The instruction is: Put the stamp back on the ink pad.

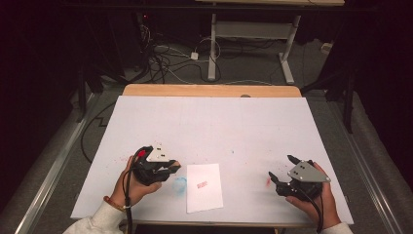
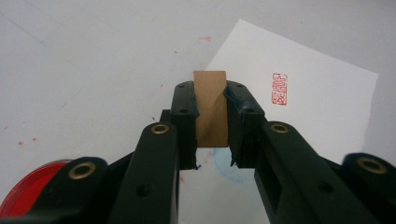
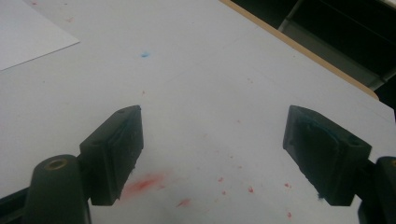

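Observation:
My left gripper (image 2: 211, 100) is shut on a small wooden block (image 2: 211, 109), a stamp held upright between the pads. It hovers just left of a white paper sheet (image 1: 204, 187) that carries a red seal print (image 1: 202, 185); the left gripper view shows the same paper sheet (image 2: 322, 107) and red seal print (image 2: 279, 88) to the right of the block. In the high view the left gripper (image 1: 171, 168) sits at the sheet's left edge. A red ink pad (image 2: 28, 191) shows at the lower left of the left gripper view. My right gripper (image 1: 281, 168) rests open at the right, its jaws (image 3: 212, 149) wide apart over bare table.
The white table cover (image 1: 214, 126) bears red ink smears (image 3: 144, 183) near the right gripper and a blue smudge (image 1: 180, 184) beside the paper. A wooden table edge (image 1: 212, 90) runs along the back. Cables and a desk frame stand on the floor beyond.

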`<act>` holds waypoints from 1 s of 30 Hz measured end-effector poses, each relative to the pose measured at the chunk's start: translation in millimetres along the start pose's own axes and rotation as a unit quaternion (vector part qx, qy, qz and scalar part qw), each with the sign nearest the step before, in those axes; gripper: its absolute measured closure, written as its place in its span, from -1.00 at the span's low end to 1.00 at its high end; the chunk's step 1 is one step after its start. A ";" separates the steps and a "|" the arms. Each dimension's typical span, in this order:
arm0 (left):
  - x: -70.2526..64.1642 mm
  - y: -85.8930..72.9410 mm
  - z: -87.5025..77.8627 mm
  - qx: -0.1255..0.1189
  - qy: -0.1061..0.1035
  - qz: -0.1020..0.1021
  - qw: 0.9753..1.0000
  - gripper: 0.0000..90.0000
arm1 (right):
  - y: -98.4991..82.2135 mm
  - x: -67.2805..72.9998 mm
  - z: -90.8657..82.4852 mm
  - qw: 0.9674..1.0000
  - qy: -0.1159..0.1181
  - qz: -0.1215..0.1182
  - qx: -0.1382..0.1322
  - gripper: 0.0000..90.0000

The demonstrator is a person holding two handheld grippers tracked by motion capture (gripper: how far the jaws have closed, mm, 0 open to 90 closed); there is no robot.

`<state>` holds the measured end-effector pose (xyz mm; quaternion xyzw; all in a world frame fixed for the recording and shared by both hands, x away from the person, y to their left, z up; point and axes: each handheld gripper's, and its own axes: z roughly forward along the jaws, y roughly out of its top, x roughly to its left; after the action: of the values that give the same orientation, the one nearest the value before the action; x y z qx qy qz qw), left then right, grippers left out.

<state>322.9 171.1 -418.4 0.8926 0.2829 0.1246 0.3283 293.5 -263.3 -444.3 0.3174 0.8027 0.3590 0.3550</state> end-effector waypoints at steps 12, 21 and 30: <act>14.7 -7.3 -8.7 -0.003 0.024 -0.015 1.000 0.64 | 1.7 1.2 2.6 1.000 0.005 -0.001 -0.001 -0.54; 32.6 -14.6 -18.6 -0.006 0.049 -0.038 0.998 0.64 | -1.8 0.8 -2.5 1.000 0.000 0.000 0.002 -0.55; 57.0 -29.1 -24.8 0.001 0.063 -0.074 0.995 0.64 | -2.2 1.9 -2.1 1.000 0.004 -0.003 0.005 -0.55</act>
<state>346.5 235.5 -416.7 0.8599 0.3683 0.1553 0.3173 290.3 -263.8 -445.7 0.3151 0.8069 0.3549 0.3517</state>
